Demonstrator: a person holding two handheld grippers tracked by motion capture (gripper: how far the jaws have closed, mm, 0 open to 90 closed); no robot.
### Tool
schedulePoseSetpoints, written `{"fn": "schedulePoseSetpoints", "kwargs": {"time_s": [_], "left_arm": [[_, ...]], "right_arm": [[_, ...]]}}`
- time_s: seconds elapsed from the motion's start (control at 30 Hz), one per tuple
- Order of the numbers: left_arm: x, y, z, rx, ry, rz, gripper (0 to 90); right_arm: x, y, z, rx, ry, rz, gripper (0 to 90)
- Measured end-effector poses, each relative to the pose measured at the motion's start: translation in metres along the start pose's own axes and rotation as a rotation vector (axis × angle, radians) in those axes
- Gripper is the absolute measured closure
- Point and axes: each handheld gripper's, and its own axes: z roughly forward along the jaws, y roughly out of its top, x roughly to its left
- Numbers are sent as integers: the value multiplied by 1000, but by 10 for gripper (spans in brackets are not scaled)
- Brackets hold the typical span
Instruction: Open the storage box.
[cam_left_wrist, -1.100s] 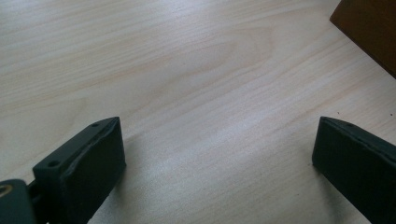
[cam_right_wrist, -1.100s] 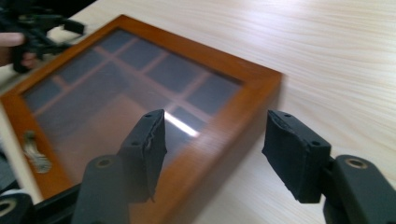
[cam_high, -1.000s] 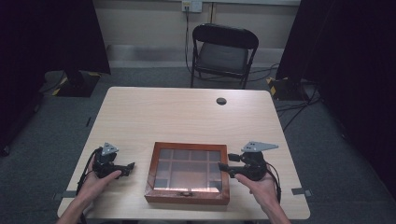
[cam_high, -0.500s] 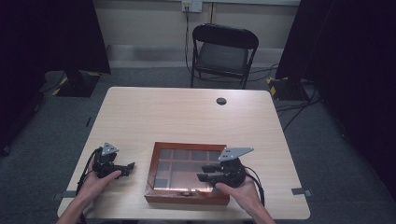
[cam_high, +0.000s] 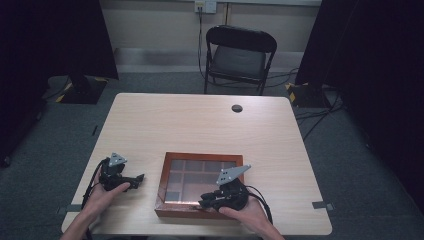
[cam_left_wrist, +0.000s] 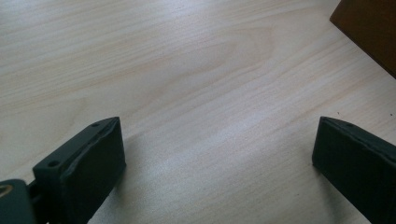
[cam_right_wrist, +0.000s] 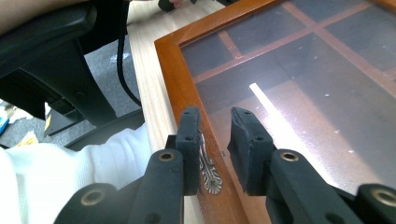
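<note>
Reddish-brown wooden glass-lidded box (cam_high: 175, 209): its near front rim sits between the right gripper (cam_right_wrist: 212, 126) fingers, which have just been closing; left gripper (cam_left_wrist: 210, 154) fingers gape empty.

The right gripper (cam_high: 207, 202) moves from the right side of the wooden box (cam_high: 200, 212) to its near front edge. Its jaws have just been closing and now straddle the front rim beside the metal clasp (cam_right_wrist: 208, 170).

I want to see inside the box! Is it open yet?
Not yet. The glass lid still lies flat on the wooden box. The right tongs have just been closing across its front edge, beside the metal clasp. Lifting the lid is left. The left tongs wait open.
</note>
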Motion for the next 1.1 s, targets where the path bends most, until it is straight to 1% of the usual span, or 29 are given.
{"fn": "schedulePoseSetpoints", "kwargs": {"time_s": [0.13, 0.17, 0.3, 0.4, 0.63, 0.7, 0.73, 0.77, 1.1], "left_arm": [[0, 0, 0, -2, 2, 1, 17], [0, 0, 0, -2, 1, 1, 16], [0, 0, 1, -2, 0, 0, 15], [1, 0, 1, -1, 0, 4, 13], [1, 1, 1, 3, 2, 6, 7], [1, 1, 1, 4, 2, 6, 5], [1, 1, 1, 4, 2, 6, 5], [1, 1, 1, 4, 2, 6, 5], [1, 1, 1, 4, 1, 5, 7]], "right_arm": [[1, 0, 3, 7, 7, -11, 737], [2, -1, 4, 8, 19, -16, 742], [4, -2, 7, 26, 21, -25, 756], [2, -5, 7, 13, 32, -15, 769], [4, -6, 8, 3, 23, -32, 768], [4, -6, 8, 3, 21, -38, 769], [4, -6, 8, 4, 22, -39, 798], [5, -6, 9, 11, 34, -41, 813], [5, -5, 9, 16, 38, -42, 823]]}}
